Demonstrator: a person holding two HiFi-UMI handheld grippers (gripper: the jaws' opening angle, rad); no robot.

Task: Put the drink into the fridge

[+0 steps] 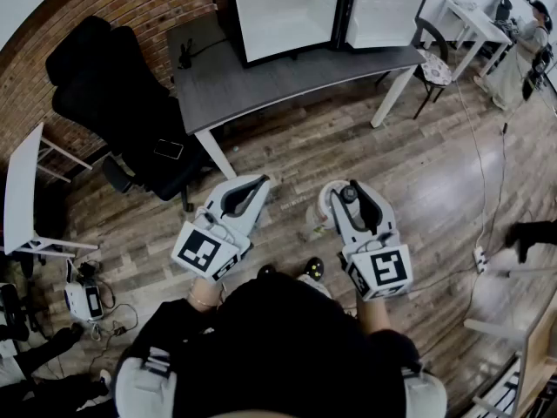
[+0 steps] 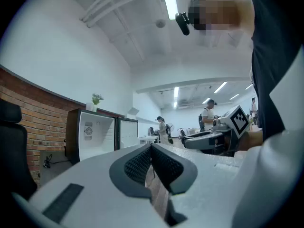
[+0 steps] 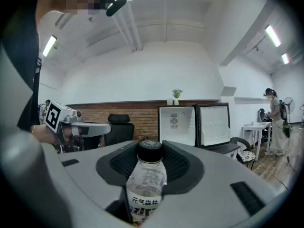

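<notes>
The drink is a clear bottle (image 3: 148, 182) with a black cap and a white label, standing upright between the pads of my right gripper (image 3: 151, 151), which is shut on it. In the head view the right gripper (image 1: 346, 188) carries the bottle (image 1: 349, 194) above the wooden floor. Beside it, my left gripper (image 1: 259, 183) is shut with nothing in it; its pads (image 2: 142, 163) meet at the tips. The small fridge (image 1: 287, 11) stands on the grey desk (image 1: 261, 81) ahead, white inside, with its door (image 1: 383, 7) swung open to the right. The right gripper view also shows the fridge (image 3: 176, 125).
A black office chair (image 1: 113, 94) stands left of the desk. A chair with a patterned seat (image 1: 432, 64) is at the desk's right end. A white table (image 1: 22, 190) is at the far left, another white table (image 1: 470, 20) and a person (image 1: 522, 42) at the far right. Cables lie on the floor.
</notes>
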